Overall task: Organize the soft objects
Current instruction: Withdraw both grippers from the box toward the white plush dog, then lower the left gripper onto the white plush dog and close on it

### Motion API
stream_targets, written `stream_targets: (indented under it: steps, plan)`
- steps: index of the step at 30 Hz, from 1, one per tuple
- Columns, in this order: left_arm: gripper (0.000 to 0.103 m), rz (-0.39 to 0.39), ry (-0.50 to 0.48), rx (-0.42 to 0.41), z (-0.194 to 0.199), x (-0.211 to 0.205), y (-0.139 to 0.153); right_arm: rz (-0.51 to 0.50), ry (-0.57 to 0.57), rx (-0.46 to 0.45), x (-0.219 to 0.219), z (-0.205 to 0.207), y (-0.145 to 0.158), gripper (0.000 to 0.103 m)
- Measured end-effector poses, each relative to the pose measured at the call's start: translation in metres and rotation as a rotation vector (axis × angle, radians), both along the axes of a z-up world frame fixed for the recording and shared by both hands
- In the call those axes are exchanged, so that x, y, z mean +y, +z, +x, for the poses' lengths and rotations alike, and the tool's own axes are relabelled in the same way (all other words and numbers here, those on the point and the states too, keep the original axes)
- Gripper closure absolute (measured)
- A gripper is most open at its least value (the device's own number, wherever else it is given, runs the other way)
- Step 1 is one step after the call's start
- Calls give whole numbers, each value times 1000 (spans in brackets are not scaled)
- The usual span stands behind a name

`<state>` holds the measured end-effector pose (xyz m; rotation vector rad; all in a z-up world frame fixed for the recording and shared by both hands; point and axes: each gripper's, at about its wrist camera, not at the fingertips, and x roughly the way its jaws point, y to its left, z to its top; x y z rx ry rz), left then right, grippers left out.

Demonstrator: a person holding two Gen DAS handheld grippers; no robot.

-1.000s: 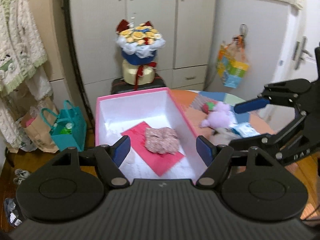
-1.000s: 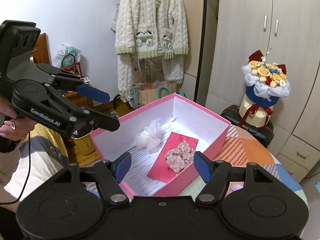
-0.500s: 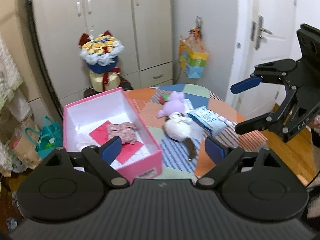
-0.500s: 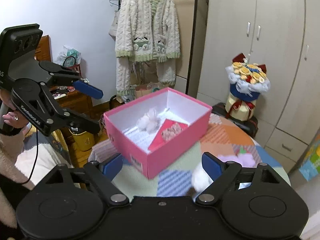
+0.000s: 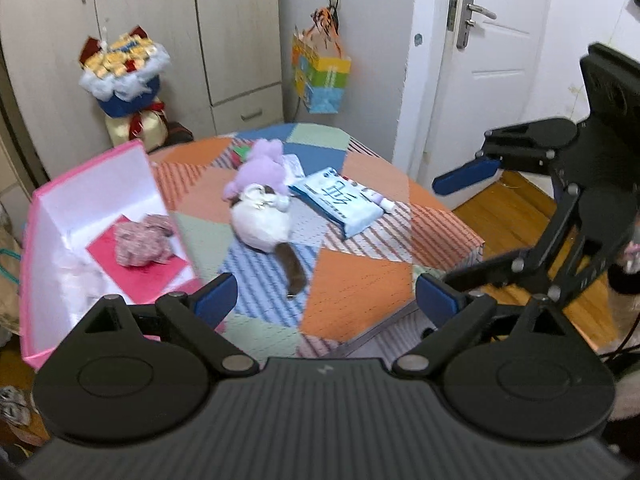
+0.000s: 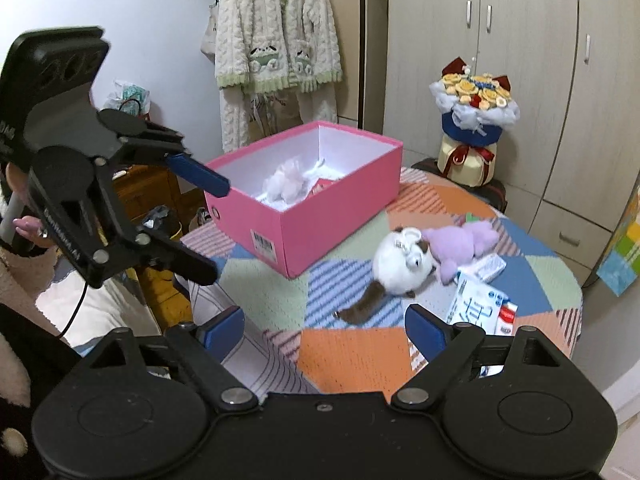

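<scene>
The pink box (image 6: pixel 304 200) stood open at the left of a patchwork-covered table (image 6: pixel 352 356), and served as the landmark for everything else. Inside it lay a red card (image 5: pixel 138 260) with a crumpled pink floral cloth (image 5: pixel 142 242) on top, and a white fluffy item (image 6: pixel 286 180) near the box's far wall. Those pieces appeared to be already put away.

To the right of the box, out on the table, a white plush toy (image 6: pixel 400 266) with a brown tail lay on its side, touching a purple plush toy (image 6: pixel 464 240) just beyond it. Farther right of the box sat a blue-and-white packet (image 5: pixel 340 200), with a small tube (image 5: pixel 376 198) at its far edge. Both plush toys remained outside the box, so the sorting looked roughly half done, with the white one the nearer candidate for the next pick.

The left tongs (image 5: pixel 326 298) hovered near the box's front corner, above the table, with jaws wide apart and nothing between them. The right tongs (image 6: pixel 324 330) hung over the table's near edge, well to the right of the box, likewise spread wide and empty. Each device was visible in the other's camera, held in the air clear of the toys.
</scene>
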<state>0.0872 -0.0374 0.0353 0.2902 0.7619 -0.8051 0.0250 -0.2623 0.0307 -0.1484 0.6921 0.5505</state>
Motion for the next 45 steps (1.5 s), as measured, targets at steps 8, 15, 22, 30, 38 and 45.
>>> stream_targets:
  steps: [8,15,22,30,38,45]
  plan:
    - [10,-5,31,86,31,-27,-33,-37,34,28,-5,19,-40,13]
    - [14,-21,80,107,62,-49,-60,-53,47,-28,3,45,-73,13]
    - [25,-7,205,51,97,-66,-84,-52,-15,-97,9,86,-103,13]
    - [34,-11,274,17,129,-73,-97,-51,-51,-110,16,128,-119,13]
    - [37,-35,317,88,154,-79,-114,-43,-95,-45,21,164,-130,12]
    - [43,-65,354,151,166,-73,-124,45,-116,57,14,185,-142,12]
